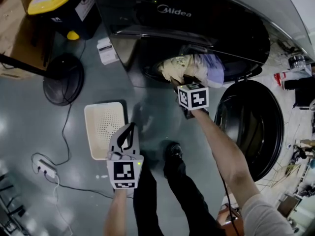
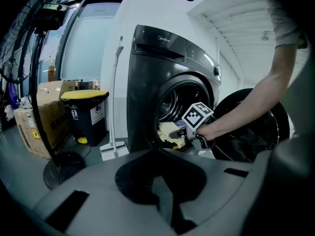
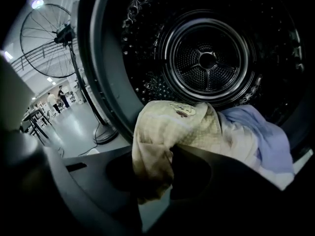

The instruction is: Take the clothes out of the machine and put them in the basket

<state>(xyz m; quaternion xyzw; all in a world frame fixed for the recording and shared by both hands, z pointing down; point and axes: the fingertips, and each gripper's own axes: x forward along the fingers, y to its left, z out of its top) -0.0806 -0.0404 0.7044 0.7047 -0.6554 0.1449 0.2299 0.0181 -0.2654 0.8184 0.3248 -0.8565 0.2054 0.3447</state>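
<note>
Right gripper [image 3: 156,183]: clamped on pale yellow cloth garment [image 3: 172,132].
Left gripper [image 1: 129,130]: closed, empty.
Cream plastic basket [image 1: 89,132]: empty; lilac fabric garment [image 3: 268,134] waits in the dark washing machine [image 1: 172,18].

Left gripper [image 1: 131,127], well short of the machine [image 1: 197,28]: grey shell, black-and-white marker cube [image 1: 123,173], small green light beside it. Right gripper [image 1: 181,82], at the machine's mouth: matching cube. I wear a pale short sleeve [image 1: 268,215], dark trousers [image 1: 187,195] and a dark shoe [image 1: 173,150].
</note>
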